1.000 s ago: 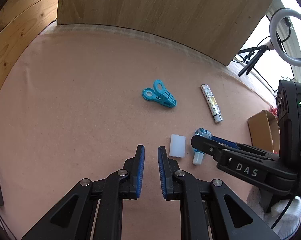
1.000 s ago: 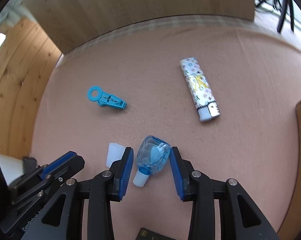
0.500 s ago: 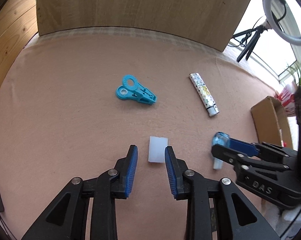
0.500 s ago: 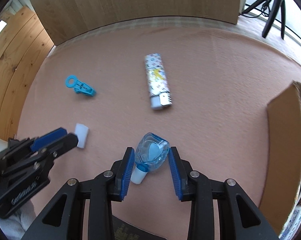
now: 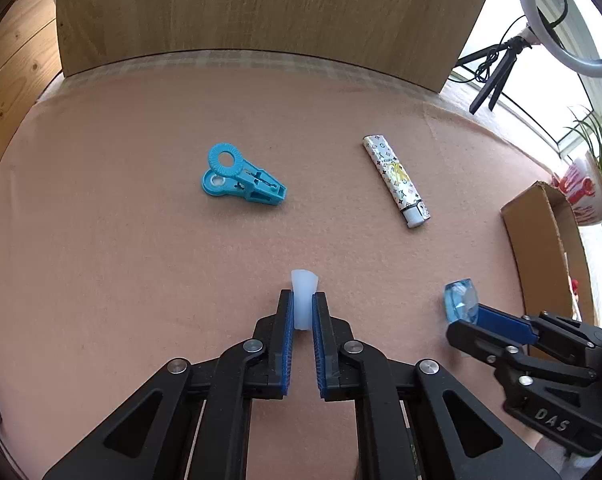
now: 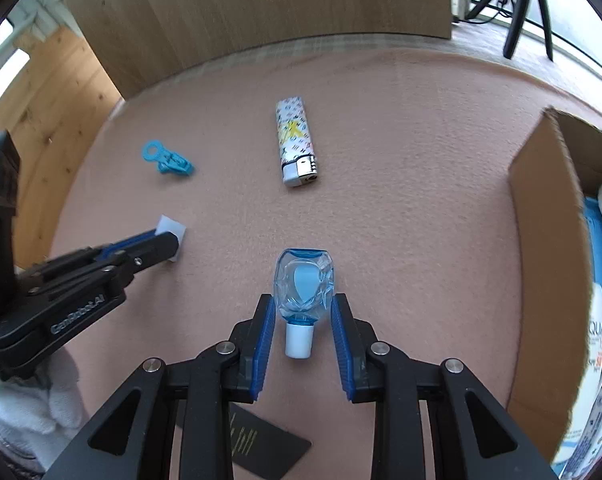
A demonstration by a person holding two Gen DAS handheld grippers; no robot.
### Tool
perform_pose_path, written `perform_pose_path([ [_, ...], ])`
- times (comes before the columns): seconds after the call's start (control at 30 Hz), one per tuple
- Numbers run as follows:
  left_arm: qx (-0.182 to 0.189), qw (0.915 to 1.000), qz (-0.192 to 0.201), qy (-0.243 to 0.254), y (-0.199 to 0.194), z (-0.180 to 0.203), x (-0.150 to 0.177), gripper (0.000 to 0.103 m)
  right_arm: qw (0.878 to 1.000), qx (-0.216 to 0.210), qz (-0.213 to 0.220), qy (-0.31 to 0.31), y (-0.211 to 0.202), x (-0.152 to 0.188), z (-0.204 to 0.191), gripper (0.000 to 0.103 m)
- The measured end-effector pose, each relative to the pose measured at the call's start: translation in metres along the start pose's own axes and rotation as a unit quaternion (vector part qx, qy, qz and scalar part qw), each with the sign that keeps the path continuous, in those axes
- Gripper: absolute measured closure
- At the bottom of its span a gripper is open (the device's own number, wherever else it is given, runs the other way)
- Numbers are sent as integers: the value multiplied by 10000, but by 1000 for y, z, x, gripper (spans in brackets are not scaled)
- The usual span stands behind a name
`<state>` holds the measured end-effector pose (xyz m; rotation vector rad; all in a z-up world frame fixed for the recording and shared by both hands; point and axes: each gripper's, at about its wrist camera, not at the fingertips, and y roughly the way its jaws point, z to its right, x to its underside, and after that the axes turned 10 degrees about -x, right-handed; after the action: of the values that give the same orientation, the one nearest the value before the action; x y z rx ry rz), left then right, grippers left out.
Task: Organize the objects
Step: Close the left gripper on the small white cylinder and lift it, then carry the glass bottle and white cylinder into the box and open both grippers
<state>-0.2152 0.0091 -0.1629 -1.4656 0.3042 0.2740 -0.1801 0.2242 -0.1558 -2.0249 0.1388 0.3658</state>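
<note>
**Both grippers closed on small items on the pink mat**

Your left gripper (image 5: 302, 312) is pinching the white cap (image 5: 303, 307) between its blue pads; the cap's far end sticks out past the fingertips, and its near end is hidden between the jaws. Your right gripper (image 6: 303, 322) squeezes the small clear blue bottle (image 6: 303, 280) at its shoulders, with the white neck pointing back toward you. In the left wrist view only the bottle's base shows beyond that gripper's tip. Whether either item is lifted off the pink mat (image 5: 141, 280) cannot be told.

Farther out lie the blue clip (image 5: 239, 182) and, well apart from it, the patterned lighter (image 5: 397, 180). To your right stands a cardboard box (image 6: 549, 280), cut off by the frame; its contents are only partly visible. A dark card (image 6: 261, 446) is half hidden under the right gripper.
</note>
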Motion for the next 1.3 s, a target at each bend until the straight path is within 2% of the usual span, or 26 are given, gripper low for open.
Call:
perform_pose_path([
  [0.37, 272, 9989, 145, -344, -25, -8, 6, 94, 9979, -432, 485, 30, -70, 17, 14, 77],
  [0.57, 492, 9981, 317, -209, -49, 9, 6, 94, 9967, -319, 743, 83, -108, 26, 33, 77],
  [0.73, 781, 9959, 444, 76, -66, 49, -3, 94, 9960, -149, 860, 171, -128, 34, 53, 77],
  [0.9, 1101, 9912, 511, 526, -79, 106, -12, 94, 9953, -24, 897, 359, -135, 43, 75, 77],
  [1.1, 1376, 9839, 551, 1001, -88, 173, -20, 94, 9950, -31, 846, 523, -134, 47, 92, 77],
  [1.3, 1477, 9794, 458, 1297, -87, 217, -19, 94, 9956, -136, 738, 553, -131, 49, 99, 77],
])
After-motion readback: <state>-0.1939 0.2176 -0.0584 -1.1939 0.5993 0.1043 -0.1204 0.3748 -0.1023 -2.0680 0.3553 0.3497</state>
